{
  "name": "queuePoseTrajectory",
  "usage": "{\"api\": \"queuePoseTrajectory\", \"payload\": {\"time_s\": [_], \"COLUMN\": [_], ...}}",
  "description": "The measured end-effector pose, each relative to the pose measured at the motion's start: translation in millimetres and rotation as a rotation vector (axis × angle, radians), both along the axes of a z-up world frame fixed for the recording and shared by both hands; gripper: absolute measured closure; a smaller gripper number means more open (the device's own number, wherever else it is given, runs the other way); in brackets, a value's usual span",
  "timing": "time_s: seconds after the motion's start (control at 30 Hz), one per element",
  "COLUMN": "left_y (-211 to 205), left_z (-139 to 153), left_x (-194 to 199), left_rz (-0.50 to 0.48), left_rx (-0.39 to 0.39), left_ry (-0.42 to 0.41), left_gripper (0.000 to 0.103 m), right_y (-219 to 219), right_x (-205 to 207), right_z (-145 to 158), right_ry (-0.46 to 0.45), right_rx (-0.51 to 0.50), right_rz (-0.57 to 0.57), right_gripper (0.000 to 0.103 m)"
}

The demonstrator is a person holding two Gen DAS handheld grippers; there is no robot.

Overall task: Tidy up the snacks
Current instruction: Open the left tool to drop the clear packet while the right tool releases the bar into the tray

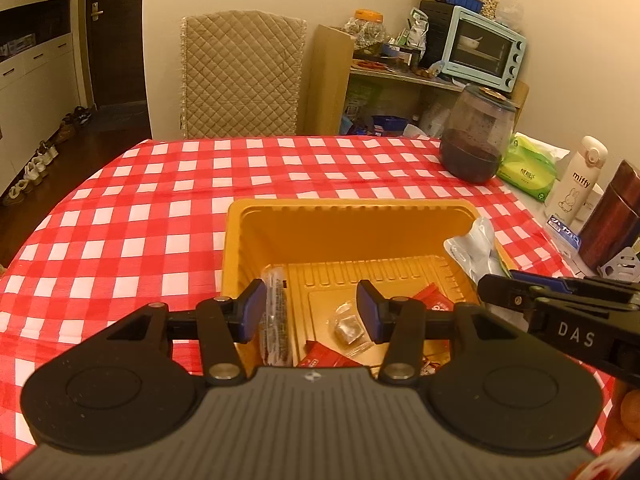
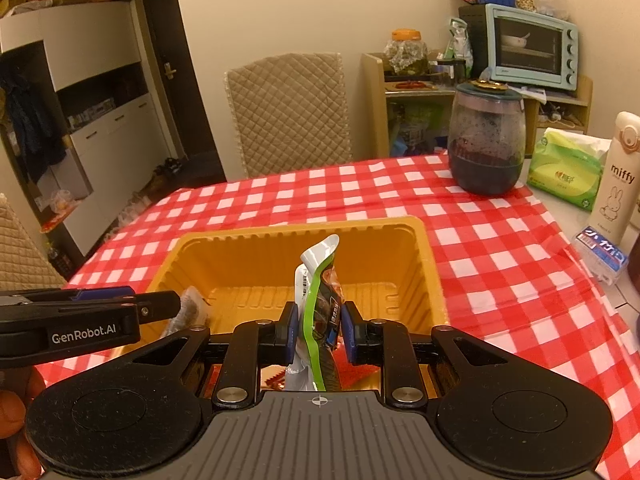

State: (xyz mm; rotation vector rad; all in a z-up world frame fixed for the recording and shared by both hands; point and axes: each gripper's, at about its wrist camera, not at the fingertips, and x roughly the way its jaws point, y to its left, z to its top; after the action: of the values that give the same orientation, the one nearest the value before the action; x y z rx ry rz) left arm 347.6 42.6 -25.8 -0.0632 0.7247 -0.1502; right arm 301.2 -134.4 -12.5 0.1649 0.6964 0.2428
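Observation:
A yellow plastic tray (image 1: 352,206) (image 2: 300,229) sits on the red-and-white checked tablecloth. In it lie red packets (image 1: 326,356), a small clear-wrapped sweet (image 1: 347,327) and a long clear packet of dark snack (image 1: 276,320) leaning at the tray's left side. My left gripper (image 1: 312,312) stands open over the tray; the clear packet rests beside its left pad, and the right pad is apart from it. My right gripper (image 2: 318,328) is shut on a green, white and black pouch (image 2: 320,280), held upright above the tray's near right part. In the left wrist view the same pouch (image 1: 476,248) sticks up from that gripper.
A big jar with dark contents (image 1: 476,140) stands at the far right of the cloth. Beside it are a green tissue pack (image 1: 528,168), a white miffy bottle (image 1: 576,176), a brown flask (image 1: 612,220) and a small blue box (image 2: 602,254). A quilted chair (image 1: 240,72) stands behind the table.

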Motion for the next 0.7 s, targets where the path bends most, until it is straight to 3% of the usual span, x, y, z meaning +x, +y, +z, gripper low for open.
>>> {"api": "queuePoseTrajectory", "payload": {"time_s": [0.27,0.7], "left_y": [2,3], "left_z": [-1,-3], "left_x": [-2,-7], "left_rz": [-0.001,-0.015], "left_rx": [0.002,0.018], "left_ry": [0.003,0.004], "left_gripper": [0.057,0.056], "right_y": [2,-14], "right_x": [4,2], "right_z": [-1,2], "right_ry": [-0.005,-0.007], "right_rx": [0.049,0.076], "right_rz": [0.020,-0.052], "right_gripper": [0.079,0.077]}}
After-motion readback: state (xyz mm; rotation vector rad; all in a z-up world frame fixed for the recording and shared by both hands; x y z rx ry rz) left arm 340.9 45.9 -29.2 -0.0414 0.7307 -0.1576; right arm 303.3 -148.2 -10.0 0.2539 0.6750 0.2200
